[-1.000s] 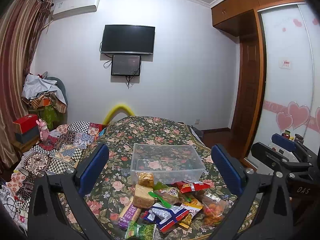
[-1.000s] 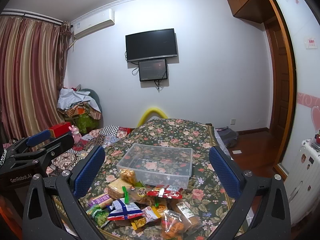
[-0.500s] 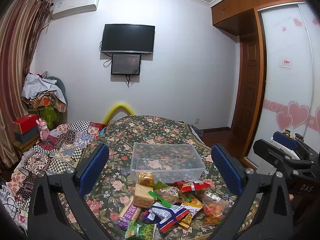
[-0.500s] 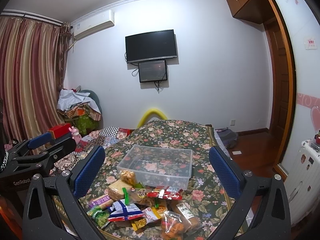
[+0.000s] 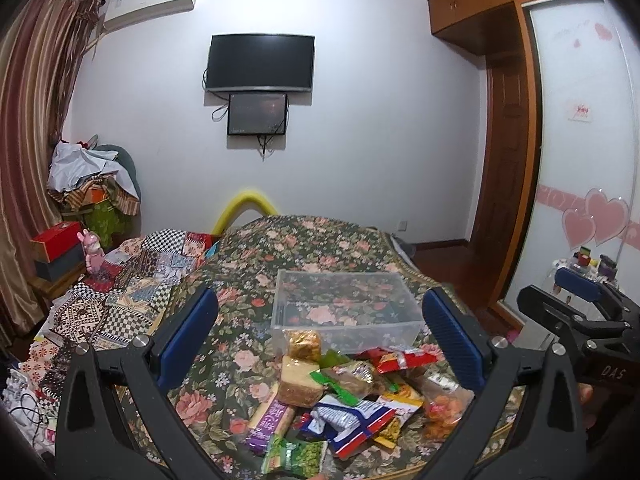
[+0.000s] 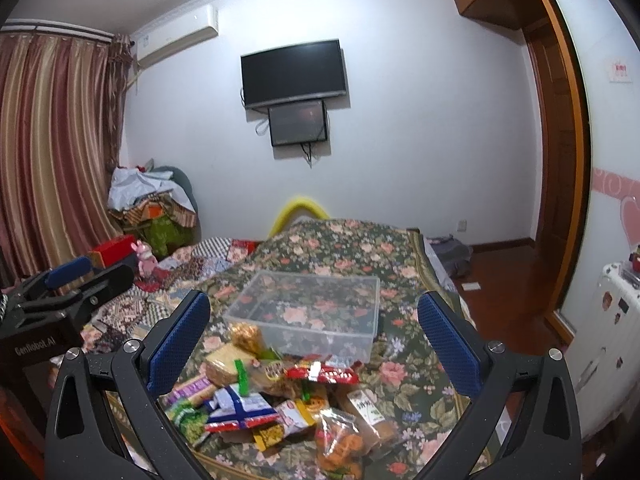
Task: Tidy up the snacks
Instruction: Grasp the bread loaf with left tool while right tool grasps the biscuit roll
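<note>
Both grippers hover above the flower-patterned bedspread (image 5: 280,248), fingers spread wide and holding nothing: the left gripper (image 5: 320,344) and the right gripper (image 6: 312,344). The heap of packaged snacks (image 5: 336,396) lies just in front of the clear rectangular plastic box (image 5: 344,304), which looks empty, though reflections blur its floor.

Snack pile (image 5: 340,396) on bedspread (image 5: 280,256), touching bin (image 5: 346,306) behind it
</note>
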`<state>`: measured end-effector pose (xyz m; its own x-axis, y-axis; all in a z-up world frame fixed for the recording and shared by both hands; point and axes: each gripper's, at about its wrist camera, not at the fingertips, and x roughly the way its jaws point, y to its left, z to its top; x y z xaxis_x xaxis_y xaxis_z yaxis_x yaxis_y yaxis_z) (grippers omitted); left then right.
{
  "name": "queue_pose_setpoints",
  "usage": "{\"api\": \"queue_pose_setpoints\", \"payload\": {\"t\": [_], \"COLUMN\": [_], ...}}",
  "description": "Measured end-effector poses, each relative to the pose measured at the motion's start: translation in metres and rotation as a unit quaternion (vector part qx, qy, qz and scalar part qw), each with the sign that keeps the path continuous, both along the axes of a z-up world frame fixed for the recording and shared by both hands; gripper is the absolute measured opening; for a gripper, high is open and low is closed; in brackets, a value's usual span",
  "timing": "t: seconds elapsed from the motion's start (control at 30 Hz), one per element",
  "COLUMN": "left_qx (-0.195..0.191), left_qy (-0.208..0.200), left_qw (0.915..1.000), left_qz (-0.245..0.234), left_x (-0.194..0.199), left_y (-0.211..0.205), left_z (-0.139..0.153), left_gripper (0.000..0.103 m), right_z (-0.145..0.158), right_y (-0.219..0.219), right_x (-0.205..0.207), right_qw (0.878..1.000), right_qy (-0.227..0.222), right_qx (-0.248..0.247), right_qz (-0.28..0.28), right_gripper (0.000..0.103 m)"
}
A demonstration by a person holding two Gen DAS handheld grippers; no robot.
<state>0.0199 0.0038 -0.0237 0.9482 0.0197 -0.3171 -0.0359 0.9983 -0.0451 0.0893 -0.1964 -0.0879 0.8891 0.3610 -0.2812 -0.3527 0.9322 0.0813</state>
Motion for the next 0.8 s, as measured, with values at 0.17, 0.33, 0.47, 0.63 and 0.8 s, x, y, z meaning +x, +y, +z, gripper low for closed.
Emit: {"api": "queue_pose_setpoints", "payload": {"t": [0.17,0.33,0.47,0.63,0.8], "left_qx": [0.005,-0.003,-0.008,-0.003,-0.026], "left_qy": [0.031,0.085,0.128,0.188,0.231], "left_qw": [0.9995,0.9963,0.9917,0.9821,0.9725], "left_qz": [-0.004,-0.016,-0.017,-0.012,-0.008], "left_x": [0.013,0.033,0.048,0.064,0.077], "left_y": [0.009,0.024,0.031,0.037,0.051], "left_z": [-0.018,-0.046,-0.072,-0.110,-0.139], "left_gripper": [0.103,0.102,0.098,0.087,0.086], "right_z": [-0.018,-0.037,-0.055,-0.082,-0.108], "right_y": [-0.005,-0.015,-0.018,-0.020,-0.019], "right_x": [0.011,0.026,0.039,0.054,0.065], "right_qw": [0.999,0.997,0.993,0.985,0.976], "right_qy": [0.029,0.069,0.107,0.162,0.208], "right_qx": [-0.018,-0.028,-0.040,-0.046,-0.059], "right_qz": [-0.011,-0.022,-0.032,-0.029,-0.026], "right_gripper": [0.103,0.103,0.103,0.103,0.103]}}
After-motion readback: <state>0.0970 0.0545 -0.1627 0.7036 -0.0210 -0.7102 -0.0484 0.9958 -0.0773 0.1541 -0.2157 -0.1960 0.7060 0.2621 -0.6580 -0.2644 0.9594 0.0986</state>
